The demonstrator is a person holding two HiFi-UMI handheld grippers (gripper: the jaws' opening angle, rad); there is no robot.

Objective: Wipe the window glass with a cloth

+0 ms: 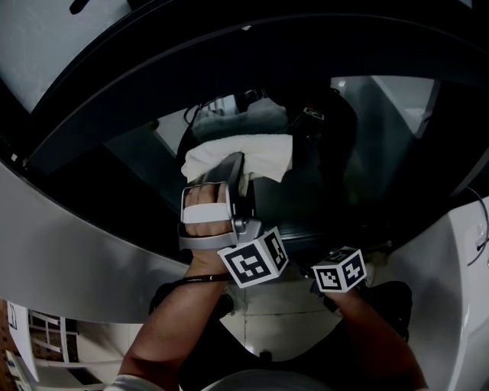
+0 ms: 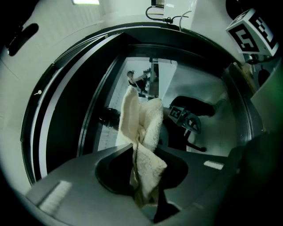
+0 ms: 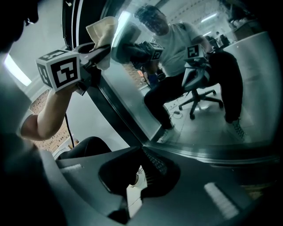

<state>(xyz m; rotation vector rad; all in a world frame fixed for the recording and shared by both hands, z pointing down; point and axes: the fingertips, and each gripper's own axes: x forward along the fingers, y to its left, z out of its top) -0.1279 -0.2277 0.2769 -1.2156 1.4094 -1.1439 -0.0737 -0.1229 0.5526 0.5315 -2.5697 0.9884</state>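
A dark window frame (image 1: 114, 99) curves across the head view, with a pale wall panel (image 1: 65, 248) just below it and light floor tiles (image 1: 283, 309) lower still, well beneath its bottom edge. Above the frame, in the left gripper view, a small fitting with cables (image 2: 166, 17) sits on the white surround, and a bright ceiling light (image 2: 86, 2) lies farther up to the left. Inside the frame, an office chair (image 3: 202, 98) on a star base shows as a reflection.
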